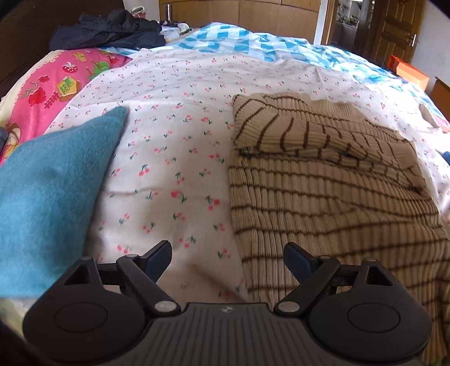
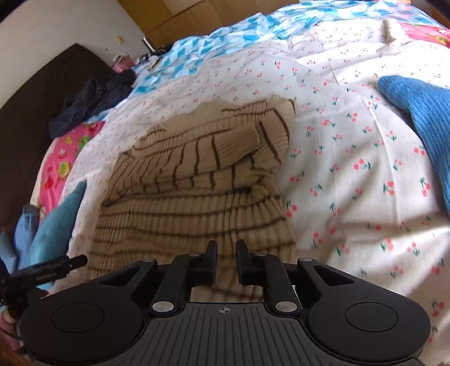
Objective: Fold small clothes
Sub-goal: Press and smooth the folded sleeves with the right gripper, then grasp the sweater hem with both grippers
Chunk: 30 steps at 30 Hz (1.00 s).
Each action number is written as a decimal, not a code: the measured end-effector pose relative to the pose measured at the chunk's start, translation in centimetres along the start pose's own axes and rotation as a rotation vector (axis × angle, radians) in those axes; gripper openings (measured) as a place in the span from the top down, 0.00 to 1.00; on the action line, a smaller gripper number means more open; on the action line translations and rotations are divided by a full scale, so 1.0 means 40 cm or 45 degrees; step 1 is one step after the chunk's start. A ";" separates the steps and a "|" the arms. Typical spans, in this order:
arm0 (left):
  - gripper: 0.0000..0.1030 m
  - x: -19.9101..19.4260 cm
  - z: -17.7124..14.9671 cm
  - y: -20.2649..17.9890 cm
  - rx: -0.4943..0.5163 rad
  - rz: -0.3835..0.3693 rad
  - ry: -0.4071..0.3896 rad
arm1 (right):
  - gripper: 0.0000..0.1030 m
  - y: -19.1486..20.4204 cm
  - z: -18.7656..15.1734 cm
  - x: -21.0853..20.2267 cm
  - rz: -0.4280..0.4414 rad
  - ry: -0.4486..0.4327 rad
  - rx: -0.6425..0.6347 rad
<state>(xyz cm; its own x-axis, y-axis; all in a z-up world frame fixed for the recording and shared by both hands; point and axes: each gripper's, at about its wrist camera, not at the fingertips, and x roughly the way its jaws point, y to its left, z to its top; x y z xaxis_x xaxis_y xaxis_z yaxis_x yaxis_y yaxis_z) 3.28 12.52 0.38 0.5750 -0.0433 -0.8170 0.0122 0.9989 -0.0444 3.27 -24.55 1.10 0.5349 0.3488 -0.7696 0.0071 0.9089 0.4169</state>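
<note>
Beige striped sweater (image 1: 323, 180) lies on the cherry-print sheet (image 1: 174, 146) of the bed, sleeves folded across its chest. Left hand-held gripper (image 1: 227, 253) hovers wide open and empty; right hand-held gripper (image 2: 226, 253) is narrowly parted above the hem, gripping nothing.

home bedroom: bed (image 1: 197, 93) with cherry-print sheet, wooden wardrobe (image 1: 239, 11), door (image 1: 399, 31).

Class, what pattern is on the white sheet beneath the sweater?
Small red cherries on the white sheet, clearest in the right wrist view.
</note>
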 end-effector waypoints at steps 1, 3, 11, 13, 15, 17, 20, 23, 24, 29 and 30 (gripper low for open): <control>0.11 -0.021 -0.012 0.004 -0.008 -0.012 0.025 | 0.81 0.005 -0.020 -0.013 -0.007 0.044 -0.018; 0.11 -0.050 -0.035 0.012 -0.036 -0.041 0.080 | 0.81 0.016 -0.068 -0.038 -0.040 0.133 -0.058; 0.11 -0.114 -0.102 -0.037 0.046 -0.067 0.197 | 0.77 0.014 -0.202 -0.055 -0.061 0.435 -0.037; 0.12 -0.117 -0.105 -0.049 0.075 -0.061 0.218 | 0.72 0.017 -0.214 -0.053 -0.051 0.453 -0.048; 0.14 -0.116 -0.104 -0.056 0.079 -0.072 0.238 | 0.72 0.020 -0.220 -0.050 -0.038 0.458 -0.056; 0.17 -0.122 -0.103 -0.073 0.087 -0.124 0.269 | 0.72 0.020 -0.220 -0.048 -0.027 0.461 -0.046; 0.22 -0.123 -0.106 -0.098 0.081 -0.217 0.346 | 0.72 0.018 -0.221 -0.049 -0.003 0.470 -0.033; 0.29 -0.103 -0.113 -0.115 0.082 -0.199 0.404 | 0.72 0.013 -0.222 -0.046 -0.002 0.479 -0.038; 0.34 -0.094 -0.112 -0.116 0.068 -0.188 0.425 | 0.72 0.012 -0.223 -0.040 0.001 0.486 -0.032; 0.62 -0.050 -0.106 -0.109 -0.004 -0.211 0.533 | 0.72 -0.001 -0.224 -0.028 0.017 0.494 0.002; 0.74 -0.040 -0.107 -0.102 -0.029 -0.218 0.552 | 0.76 -0.006 -0.225 -0.023 0.018 0.496 0.011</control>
<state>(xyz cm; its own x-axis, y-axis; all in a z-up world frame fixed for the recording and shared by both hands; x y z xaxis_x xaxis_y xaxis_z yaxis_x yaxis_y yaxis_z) -1.18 8.44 -0.59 0.1715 -0.2145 -0.9615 0.0566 0.9765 -0.2078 -4.82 -23.02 -2.64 0.1738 0.4235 -0.8891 0.0103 0.9020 0.4316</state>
